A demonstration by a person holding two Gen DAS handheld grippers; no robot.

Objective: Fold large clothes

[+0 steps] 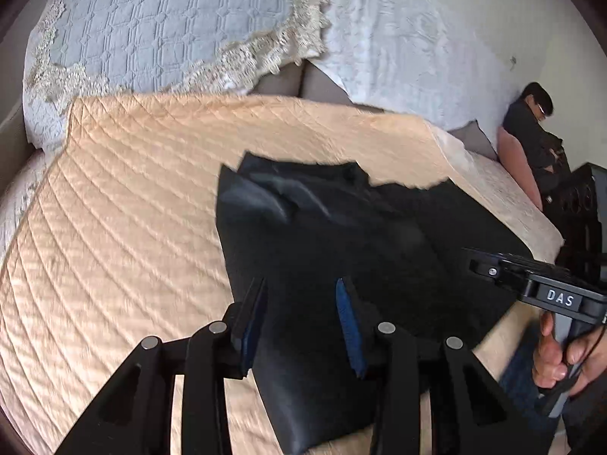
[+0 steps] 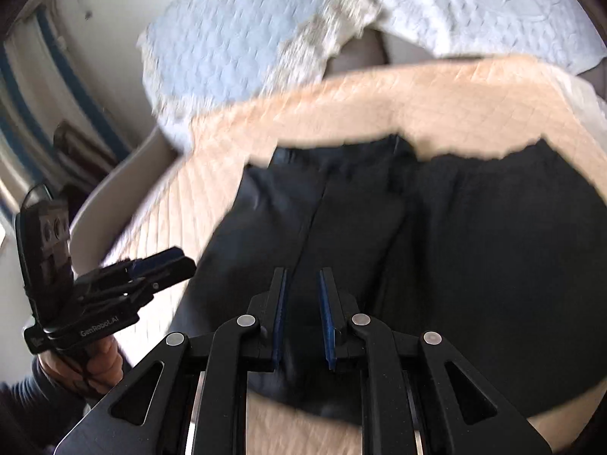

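While dark smooth garment (image 1: 341, 235) lies on quilted peach bedspread (image 1: 114, 208), both grippers gape, empty.

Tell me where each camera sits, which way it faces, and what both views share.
Left wrist: sits on the left gripper, looks down across the black garment toward the pillows; shows the right hand holding its gripper.
Right wrist: sits on the right gripper, looks down at the same garment; shows the left hand at lower left.
Shared: the garment, the peach quilt, the pillows.
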